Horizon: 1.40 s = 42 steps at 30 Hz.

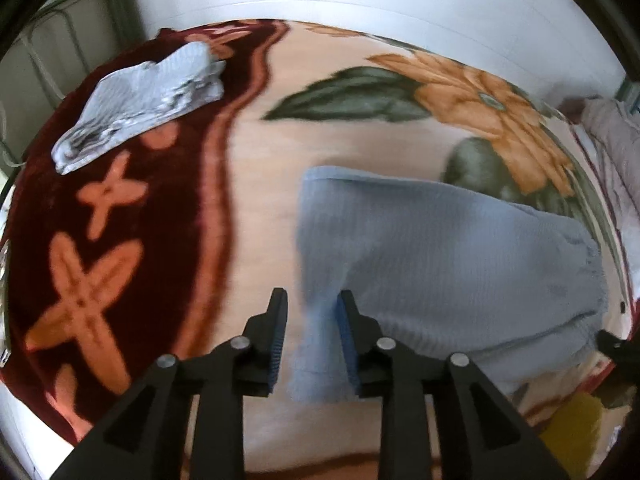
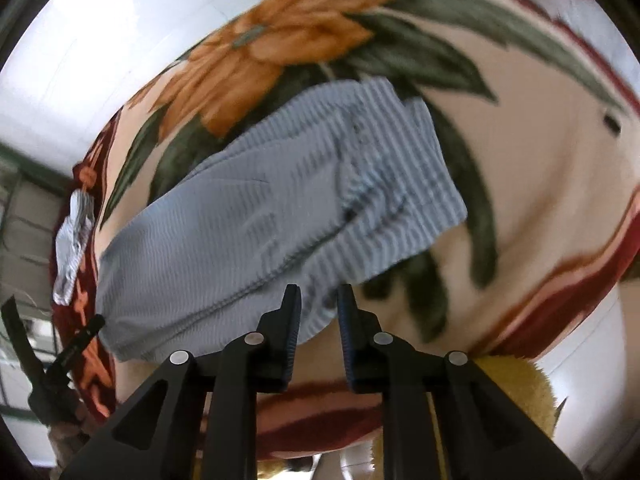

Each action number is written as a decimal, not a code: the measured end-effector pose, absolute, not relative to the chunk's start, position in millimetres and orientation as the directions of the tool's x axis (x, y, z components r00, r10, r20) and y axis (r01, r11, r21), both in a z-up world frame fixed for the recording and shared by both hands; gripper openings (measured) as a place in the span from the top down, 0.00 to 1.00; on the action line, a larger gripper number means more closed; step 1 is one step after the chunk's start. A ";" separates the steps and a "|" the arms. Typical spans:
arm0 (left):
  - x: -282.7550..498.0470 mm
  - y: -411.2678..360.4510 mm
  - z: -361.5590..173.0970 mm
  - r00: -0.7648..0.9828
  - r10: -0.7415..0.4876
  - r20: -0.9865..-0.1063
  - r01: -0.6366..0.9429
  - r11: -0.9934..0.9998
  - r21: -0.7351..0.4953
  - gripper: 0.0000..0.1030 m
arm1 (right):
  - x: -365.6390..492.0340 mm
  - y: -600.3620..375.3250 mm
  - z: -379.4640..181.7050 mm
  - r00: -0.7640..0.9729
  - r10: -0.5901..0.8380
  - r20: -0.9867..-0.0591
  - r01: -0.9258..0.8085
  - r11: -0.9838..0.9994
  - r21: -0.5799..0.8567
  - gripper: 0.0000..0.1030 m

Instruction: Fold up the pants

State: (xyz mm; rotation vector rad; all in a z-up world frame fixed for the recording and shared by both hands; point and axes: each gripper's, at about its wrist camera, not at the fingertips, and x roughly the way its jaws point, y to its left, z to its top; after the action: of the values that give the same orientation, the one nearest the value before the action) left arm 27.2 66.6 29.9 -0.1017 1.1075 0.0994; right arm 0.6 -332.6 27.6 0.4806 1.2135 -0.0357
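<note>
Light blue ribbed pants [image 1: 440, 248] lie folded on a floral blanket [image 1: 248, 152], waistband to the right in the left wrist view. My left gripper [image 1: 312, 304] is open, jaws either side of the pants' near left corner, above it. In the right wrist view the pants [image 2: 248, 216] stretch from the centre to lower left, elastic waistband near the middle. My right gripper [image 2: 319, 300] is open over the pants' near edge. The left gripper's black tip [image 2: 86, 330] shows at the pants' far end.
A second folded pale blue garment [image 1: 144, 96] lies on the blanket's dark red border, far left; it also shows in the right wrist view [image 2: 74, 240]. A yellow object [image 2: 516, 384] sits below the bed edge. White wall behind, metal bed frame [image 1: 60, 40] at left.
</note>
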 end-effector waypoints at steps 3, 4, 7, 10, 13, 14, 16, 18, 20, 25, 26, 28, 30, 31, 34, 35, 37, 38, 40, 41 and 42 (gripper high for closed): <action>23.5 90.0 19.5 0.435 0.005 -0.901 -0.190 0.978 -0.086 0.69 | 6.1 -305.8 48.1 0.404 0.221 -0.887 0.182 0.931 0.315 0.77; 21.8 96.1 15.4 0.439 -0.022 -0.898 -0.201 0.972 -0.122 0.69 | 10.3 -293.8 53.5 0.413 0.222 -0.883 0.145 0.941 0.305 0.77; 14.4 104.7 6.4 0.462 -0.078 -0.884 -0.206 0.959 -0.192 0.70 | 29.9 -251.5 61.8 0.399 0.277 -0.874 0.025 0.949 0.313 0.75; 10.2 109.0 2.0 0.478 -0.140 -0.867 -0.198 0.945 -0.262 0.70 | 59.4 -189.2 64.1 0.341 0.375 -0.862 -0.133 0.927 0.350 0.74; 7.3 114.1 -3.3 0.478 -0.190 -0.858 -0.193 0.930 -0.313 0.69 | 74.1 -156.0 62.6 0.318 0.385 -0.867 -0.208 0.920 0.332 0.74; 6.6 116.3 -6.2 0.476 -0.203 -0.856 -0.190 0.927 -0.325 0.69 | 81.8 -138.9 61.1 0.301 0.395 -0.868 -0.248 0.911 0.329 0.74; 5.8 119.7 -13.6 0.462 -0.205 -0.863 -0.194 0.926 -0.324 0.69 | 97.2 -106.8 56.3 0.273 0.406 -0.872 -0.303 0.897 0.323 0.74; 6.7 122.9 -25.8 0.430 -0.197 -0.881 -0.200 0.931 -0.306 0.70 | 112.5 -64.3 48.8 0.261 0.378 -0.888 -0.375 0.888 0.267 0.74; 7.1 126.2 -30.8 0.432 -0.214 -0.876 -0.192 0.928 -0.321 0.72 | 115.8 -52.7 46.3 0.269 0.360 -0.893 -0.396 0.887 0.238 0.74; 7.5 134.0 -27.1 0.449 -0.258 -0.855 -0.169 0.915 -0.365 0.72 | 127.8 -18.3 31.8 0.316 0.279 -0.907 -0.455 0.883 0.113 0.74; 7.2 136.8 -23.2 0.467 -0.267 -0.843 -0.166 0.910 -0.380 0.72 | 129.5 -16.3 28.9 0.317 0.273 -0.908 -0.454 0.884 0.107 0.74; 6.9 139.4 -11.2 0.516 -0.263 -0.815 -0.153 0.908 -0.391 0.71 | 132.5 -11.8 23.5 0.317 0.258 -0.913 -0.457 0.885 0.092 0.74; 8.5 138.9 -3.8 0.551 -0.292 -0.781 -0.128 0.896 -0.425 0.71 | 134.7 -10.6 18.9 0.323 0.238 -0.916 -0.455 0.888 0.071 0.74; 10.3 138.0 -2.5 0.552 -0.309 -0.774 -0.119 0.890 -0.440 0.71 | 136.4 -10.7 16.5 0.320 0.235 -0.918 -0.453 0.889 0.070 0.74; 15.7 130.9 -11.2 0.518 -0.363 -0.775 -0.098 0.874 -0.476 0.71 | 141.5 -9.7 11.5 0.309 0.237 -0.921 -0.446 0.892 0.080 0.74; 17.4 127.7 -15.8 0.502 -0.364 -0.785 -0.098 0.877 -0.470 0.71 | 142.8 -8.6 11.2 0.307 0.240 -0.921 -0.450 0.889 0.081 0.77; 18.8 123.4 -25.6 0.472 -0.329 -0.818 -0.103 0.901 -0.422 0.70 | 146.2 -7.2 13.0 0.322 0.247 -0.914 -0.450 0.889 0.082 0.91; 19.0 123.2 -29.8 0.465 -0.317 -0.827 -0.109 0.906 -0.408 0.70 | 150.4 -7.7 15.6 0.343 0.239 -0.908 -0.434 0.898 0.073 0.94; 19.4 125.0 -33.4 0.460 -0.323 -0.827 -0.120 0.901 -0.418 0.68 | 162.6 -13.6 24.5 0.398 0.223 -0.890 -0.371 0.926 0.066 0.97; 18.3 125.6 -33.9 0.459 -0.323 -0.828 -0.120 0.900 -0.418 0.68 | 170.7 -18.8 30.5 0.427 0.227 -0.875 -0.334 0.939 0.080 0.97; 18.6 125.4 -34.2 0.458 -0.320 -0.829 -0.120 0.902 -0.415 0.68 | 177.8 -24.6 35.7 0.443 0.245 -0.863 -0.309 0.945 0.109 0.97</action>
State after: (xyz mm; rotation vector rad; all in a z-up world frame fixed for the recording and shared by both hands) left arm 18.6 125.4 -34.2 -0.4519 1.0978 -0.1288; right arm 177.8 -24.6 35.7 -0.0677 1.0581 0.3436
